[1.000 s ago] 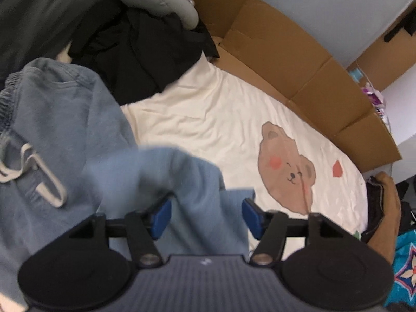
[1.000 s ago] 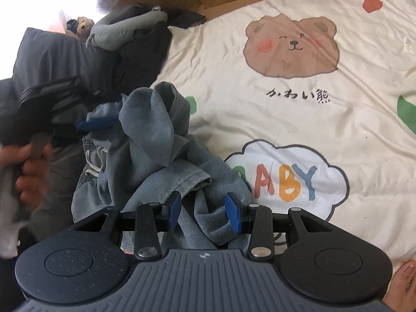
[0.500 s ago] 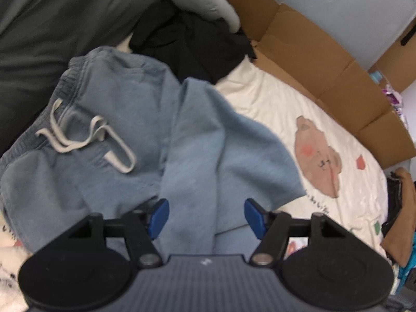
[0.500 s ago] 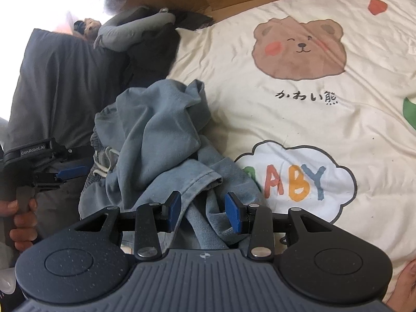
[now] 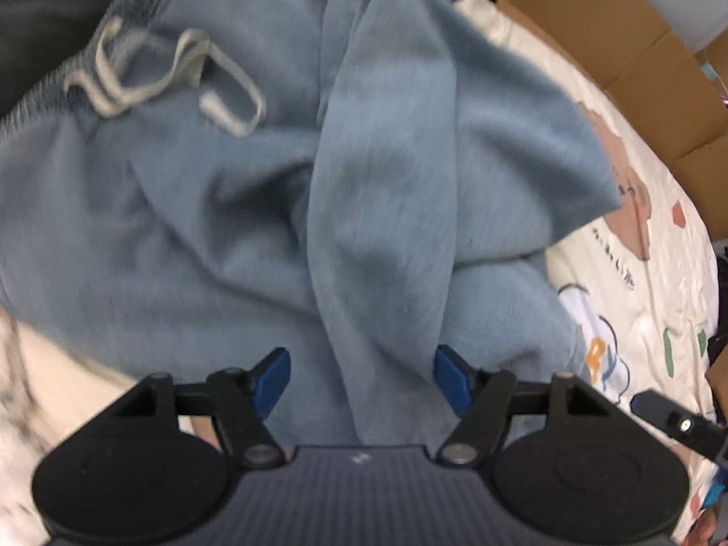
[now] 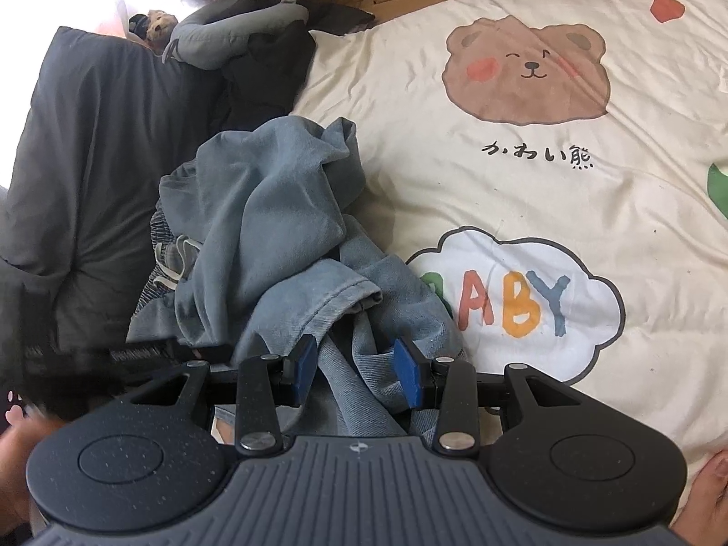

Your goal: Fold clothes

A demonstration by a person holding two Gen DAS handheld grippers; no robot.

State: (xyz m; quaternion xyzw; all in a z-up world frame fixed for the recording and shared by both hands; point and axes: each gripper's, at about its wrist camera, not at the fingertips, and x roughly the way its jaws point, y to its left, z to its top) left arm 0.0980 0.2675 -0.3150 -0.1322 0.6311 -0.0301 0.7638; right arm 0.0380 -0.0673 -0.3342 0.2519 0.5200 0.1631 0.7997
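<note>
**Grippers poised over a crumpled pair of blue trousers**

The left gripper [image 5: 361,375] points steeply down over the blue trousers [image 5: 282,191], its jaws wide apart and opening further. A ridge of cloth runs up between the blue pads [image 5: 273,375], but neither pad presses on it, so nothing is held. That wide stance suits reaching for a thick bunch of fabric, likely near the waistband, whose pale drawstring [image 5: 182,77] lies at about 11 o'clock in this view.

The right gripper [image 6: 356,371] sits low at the other end of the garment, jaws about half apart. A hemmed leg [image 6: 318,305] passes between its pads [image 6: 305,364]; whether they actually pinch it I cannot tell, since cloth hides the contact. Held there, it would anchor the leg end while the other hand sorts out the waist.

The trousers lie in a heap on the cream bedspread [image 6: 523,191], at 9 to 10 o'clock from the printed cloud [image 6: 523,300] in the right view, with the bear print [image 6: 528,73] at 1 o'clock. A dark grey quilt [image 6: 91,145] borders the heap at 9 o'clock. Cardboard [image 5: 614,32] lines the far edge of the bed.

The folding looks barely begun: the garment needs spreading flat first, and the open bedspread beside it gives room for that.
</note>
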